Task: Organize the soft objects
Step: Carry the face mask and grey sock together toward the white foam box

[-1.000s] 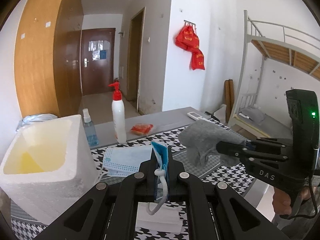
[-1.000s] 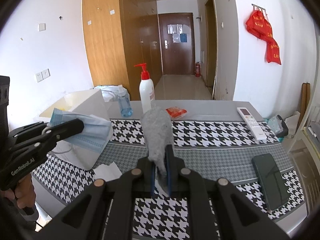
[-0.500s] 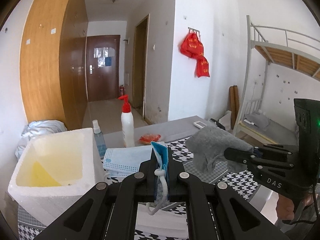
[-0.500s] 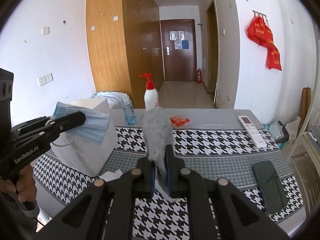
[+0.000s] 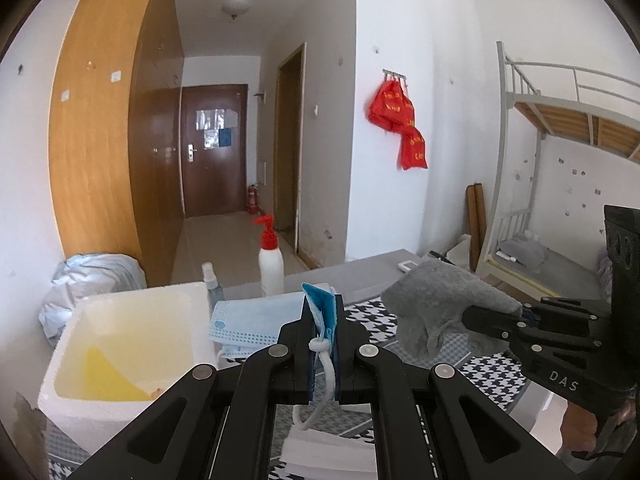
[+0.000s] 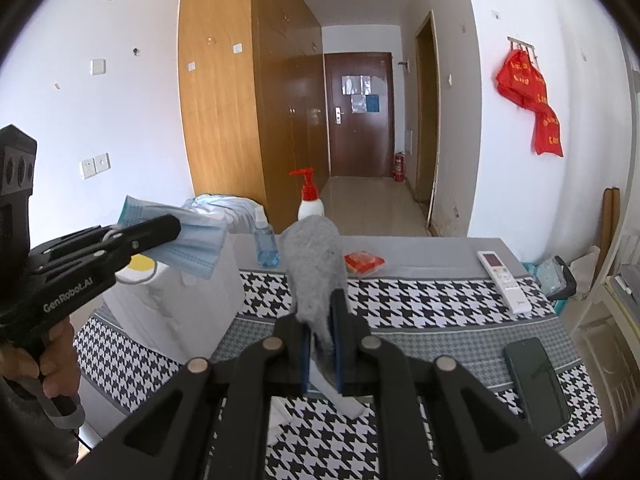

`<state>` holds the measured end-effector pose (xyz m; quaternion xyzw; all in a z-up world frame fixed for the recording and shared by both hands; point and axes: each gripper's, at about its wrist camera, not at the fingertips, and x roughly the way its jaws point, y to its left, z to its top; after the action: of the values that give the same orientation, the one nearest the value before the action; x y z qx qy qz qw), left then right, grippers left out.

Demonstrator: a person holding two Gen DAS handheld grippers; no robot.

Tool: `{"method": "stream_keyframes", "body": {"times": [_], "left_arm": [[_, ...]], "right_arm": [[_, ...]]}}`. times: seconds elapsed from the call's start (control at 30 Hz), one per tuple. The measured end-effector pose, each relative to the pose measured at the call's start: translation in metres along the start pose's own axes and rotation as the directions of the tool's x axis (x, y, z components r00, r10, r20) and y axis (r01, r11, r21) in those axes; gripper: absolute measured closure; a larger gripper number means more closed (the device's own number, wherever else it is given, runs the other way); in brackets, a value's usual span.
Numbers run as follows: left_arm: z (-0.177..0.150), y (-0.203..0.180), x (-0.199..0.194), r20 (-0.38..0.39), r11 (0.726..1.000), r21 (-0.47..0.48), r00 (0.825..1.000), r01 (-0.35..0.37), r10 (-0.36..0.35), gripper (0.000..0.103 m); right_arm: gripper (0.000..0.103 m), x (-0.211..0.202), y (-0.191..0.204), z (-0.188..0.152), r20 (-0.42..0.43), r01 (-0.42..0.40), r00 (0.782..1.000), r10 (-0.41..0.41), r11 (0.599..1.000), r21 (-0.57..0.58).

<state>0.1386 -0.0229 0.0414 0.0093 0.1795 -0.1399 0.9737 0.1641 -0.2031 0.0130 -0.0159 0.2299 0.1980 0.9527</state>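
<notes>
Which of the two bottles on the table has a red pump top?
The taller white bottle has the red pump. The smaller bottle beside it, nearer the foam box, is clear with blue liquid and a plain pale cap.

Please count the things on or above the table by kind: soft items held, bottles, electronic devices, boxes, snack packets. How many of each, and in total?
Soft items held: 2, the blue face mask and the grey cloth
Bottles: 2, the pump bottle and the small blue bottle
Electronic devices: 2, the remote control and the phone
Boxes: 1, the white foam box
Snack packets: 1, the orange packet
Total: 8
</notes>
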Motion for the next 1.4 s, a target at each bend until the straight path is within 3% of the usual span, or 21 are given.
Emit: {"method": "stream_keyframes", "body": {"times": [0.9,1.4], "left_arm": [[0.017,0.039,-0.030,0.078,0.989,-0.026,0.986,-0.148,0.149,0.097],[0.012,0.067,-0.028,0.039,0.960,-0.073,0.961,-0.271,0.274,0.097]], "right_arm": [[0.091,0.009,0.045,0.020,0.057,-0.099,0.993,0.102,0.993,-0.057],[0.091,0.027,0.068,0.023,0.031,-0.169,0.985,0.172,0.981,-0.096]]}}
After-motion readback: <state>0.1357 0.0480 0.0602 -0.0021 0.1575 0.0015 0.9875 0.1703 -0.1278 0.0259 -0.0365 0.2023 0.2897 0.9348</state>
